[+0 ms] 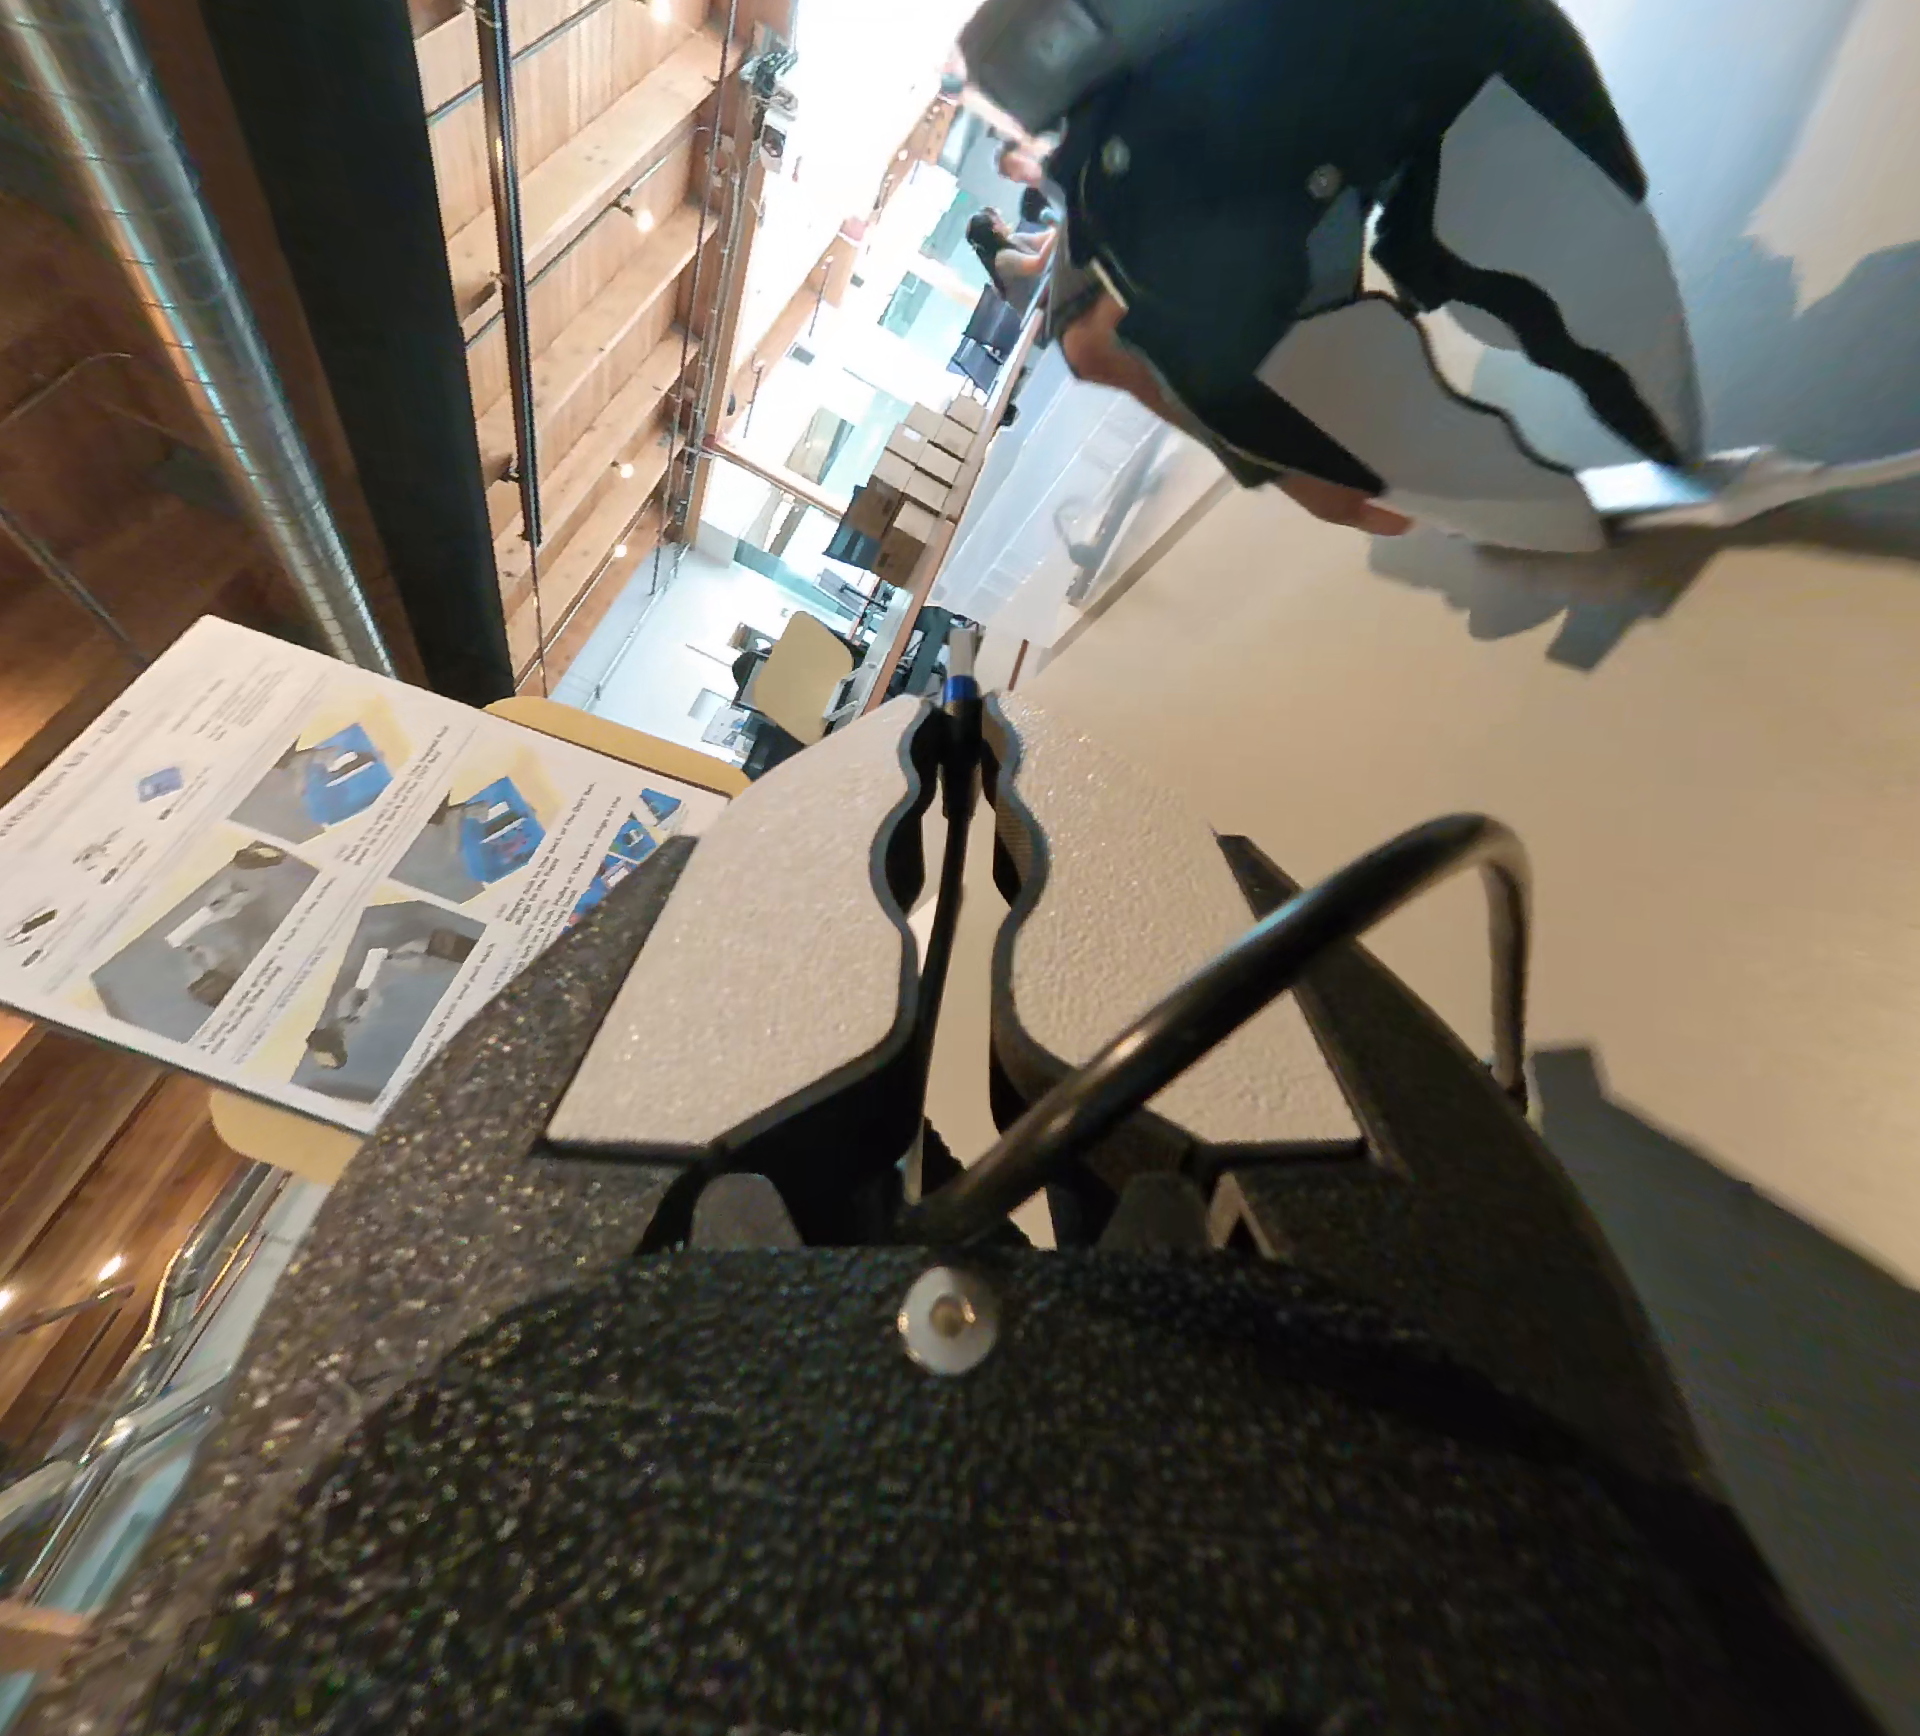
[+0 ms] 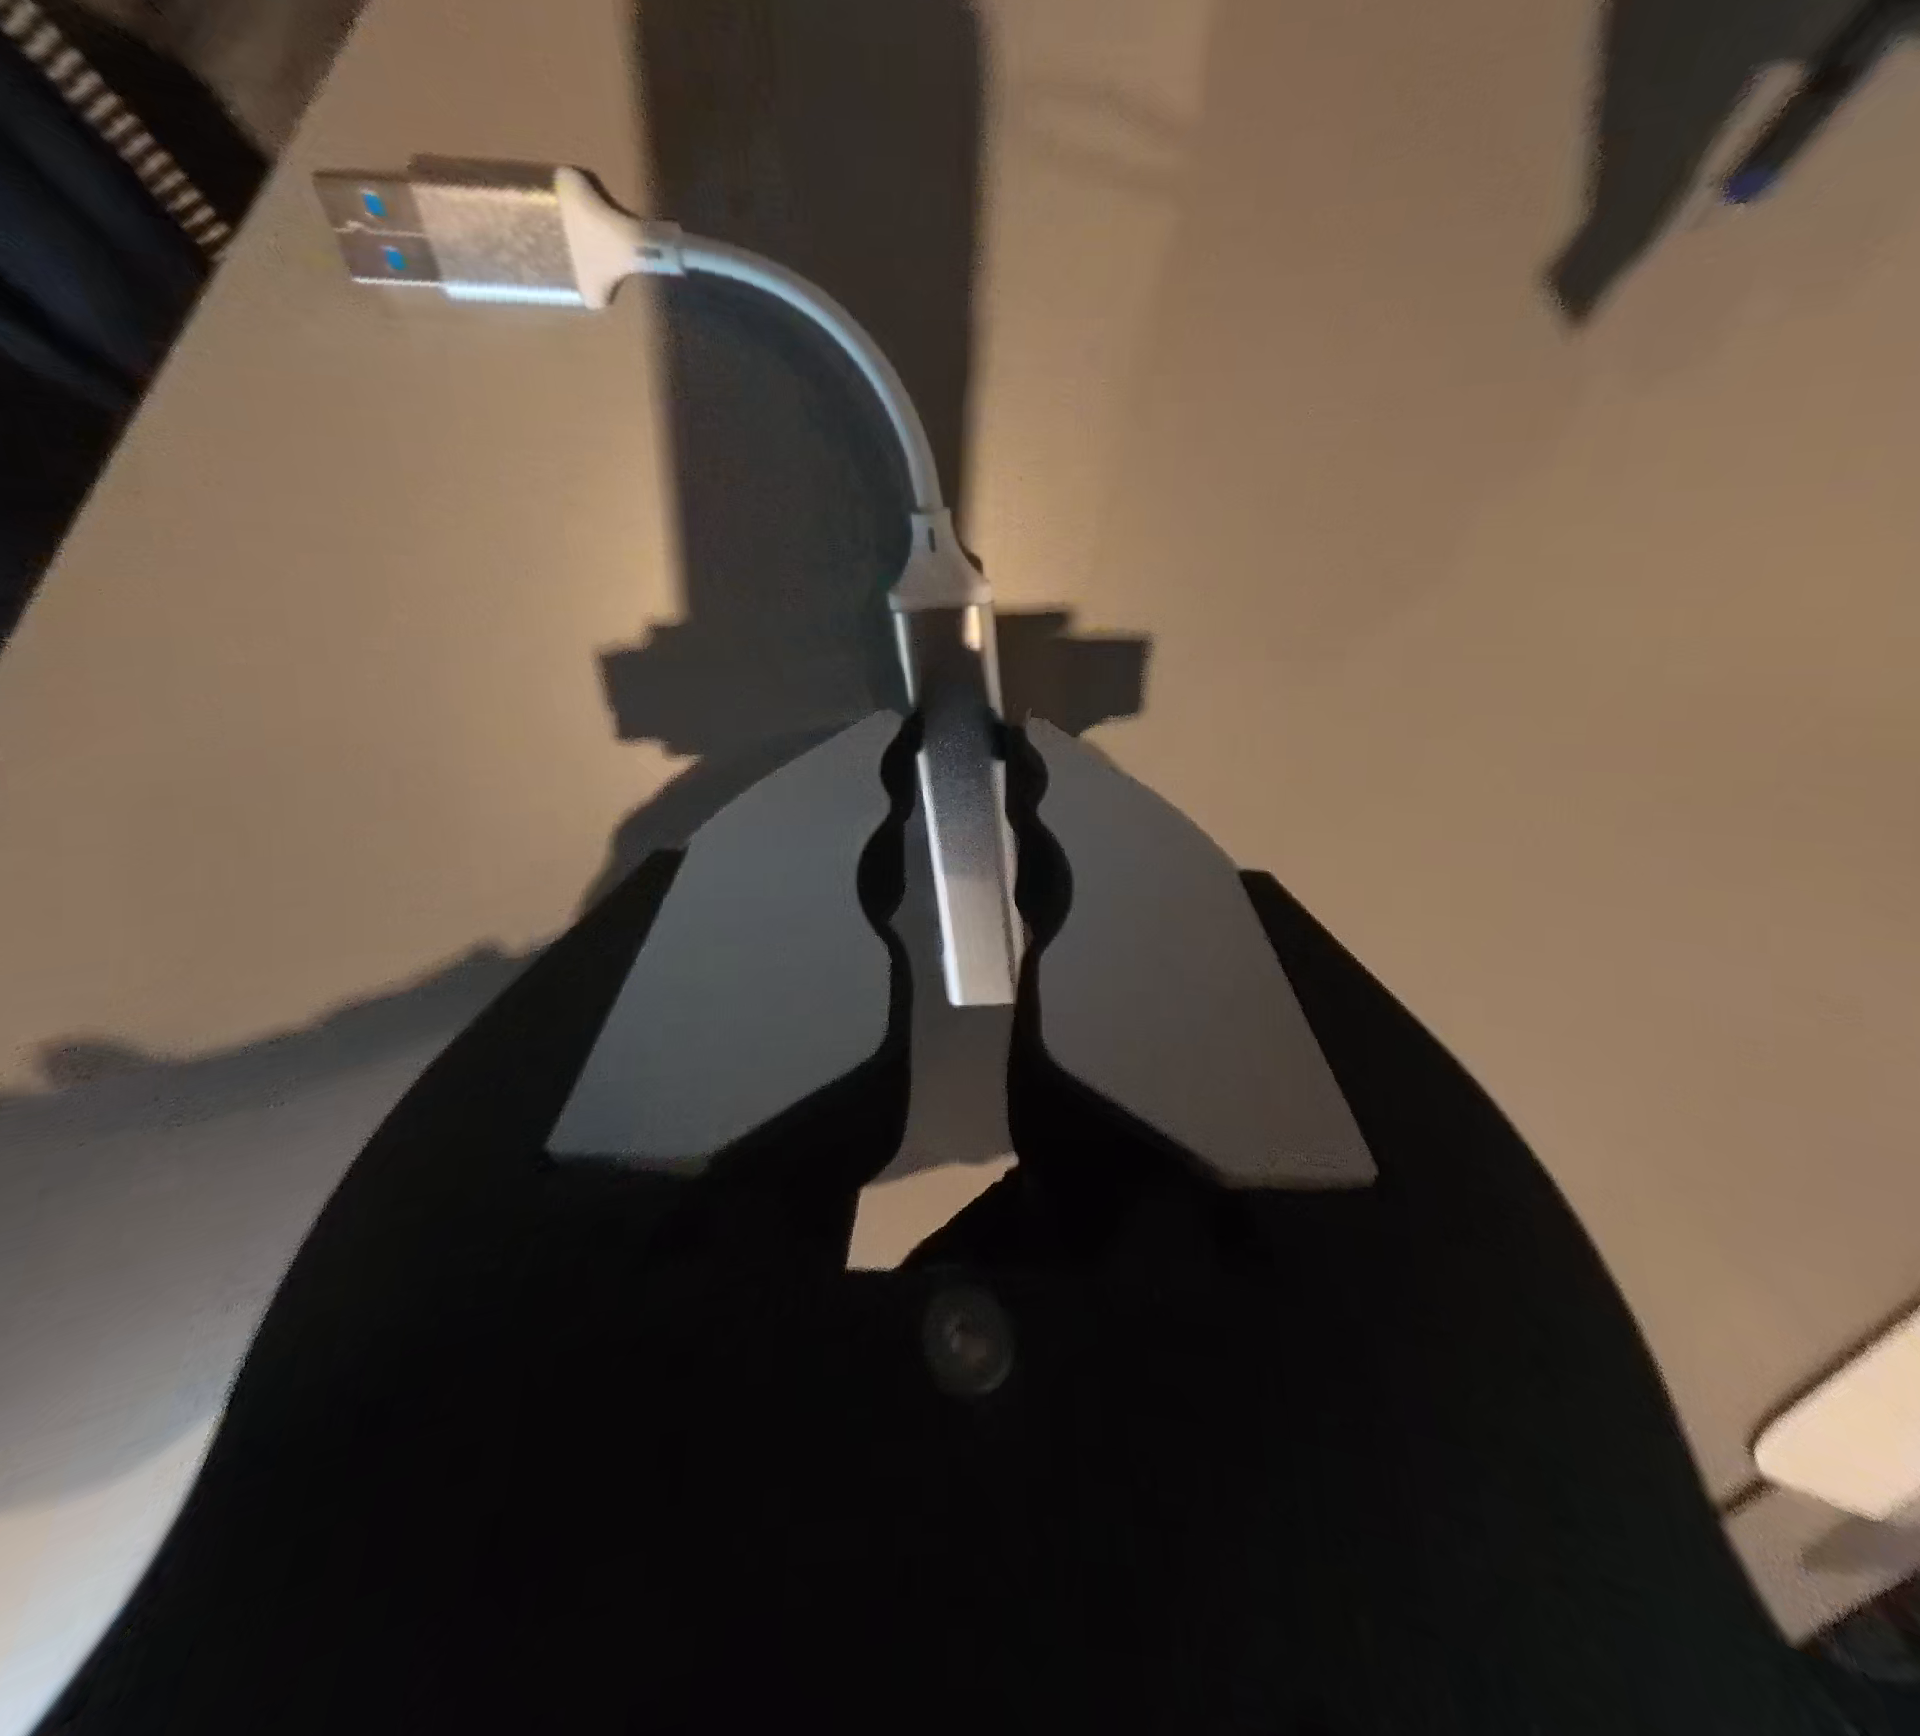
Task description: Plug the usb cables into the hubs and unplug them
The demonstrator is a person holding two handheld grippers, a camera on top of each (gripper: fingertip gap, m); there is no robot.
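Left gripper (image 1: 951, 730): jaws closed on a black USB cable (image 1: 940, 938), its blue-collared metal plug (image 1: 958, 663) projected beyond the tips, above the counter (image 1: 1351, 803). Right gripper (image 2: 961, 730): silver hub (image 2: 966, 855) clamped edgewise; white pigtail (image 2: 831, 336) curled leftward. Risk judged: misalignment at insertion, since both parts were held airborne; slip possible on smooth aluminium.

Blurring beside the hub (image 2: 961, 855): dark shape (image 2: 1756, 86) past the bench (image 2: 1351, 543); hiding the black cable's (image 1: 940, 938) lower run behind the left gripper (image 1: 961, 720).
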